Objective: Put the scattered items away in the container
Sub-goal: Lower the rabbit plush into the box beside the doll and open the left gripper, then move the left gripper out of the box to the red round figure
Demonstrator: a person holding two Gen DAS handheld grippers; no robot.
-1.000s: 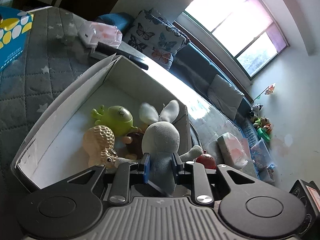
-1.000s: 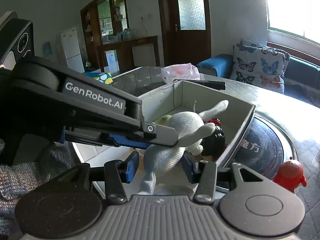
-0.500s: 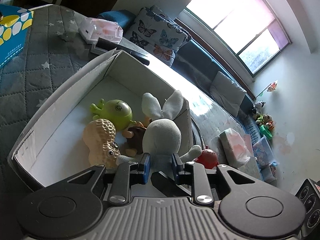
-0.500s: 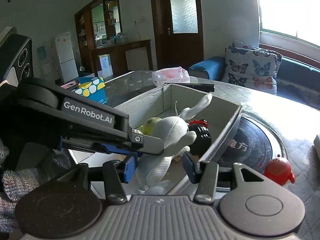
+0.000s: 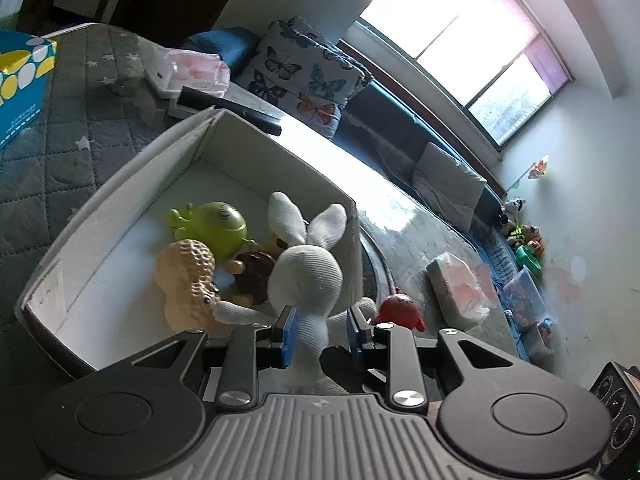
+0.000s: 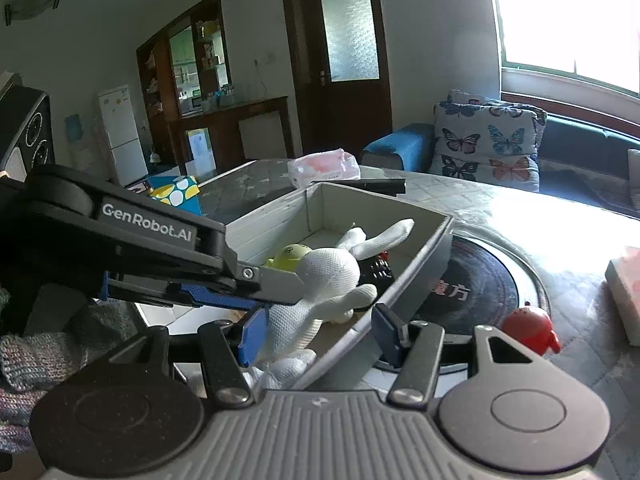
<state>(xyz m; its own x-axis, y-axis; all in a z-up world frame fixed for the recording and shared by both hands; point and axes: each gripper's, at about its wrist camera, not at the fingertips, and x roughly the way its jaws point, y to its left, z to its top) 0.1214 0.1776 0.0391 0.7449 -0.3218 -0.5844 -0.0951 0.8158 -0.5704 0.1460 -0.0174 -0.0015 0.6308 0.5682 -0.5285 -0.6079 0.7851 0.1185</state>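
An open white cardboard box holds a peanut toy, a green toy and a brown toy. A white knitted rabbit leans at the box's near corner. My left gripper has the rabbit's body between its blue pads; its jaws are opening, with a gap at the right pad. My right gripper is opening too, and its jaws straddle the rabbit's lower body and the box wall. A small red toy stands outside the box.
On the quilted grey table lie a blue-and-yellow tissue box, a pink wipes pack and a black bar behind the box. A round black disc and a tissue pack sit to the right.
Both grippers' jaws have spread apart and let go of the rabbit, which has stayed in the box's near corner. The right gripper has drawn back a little.
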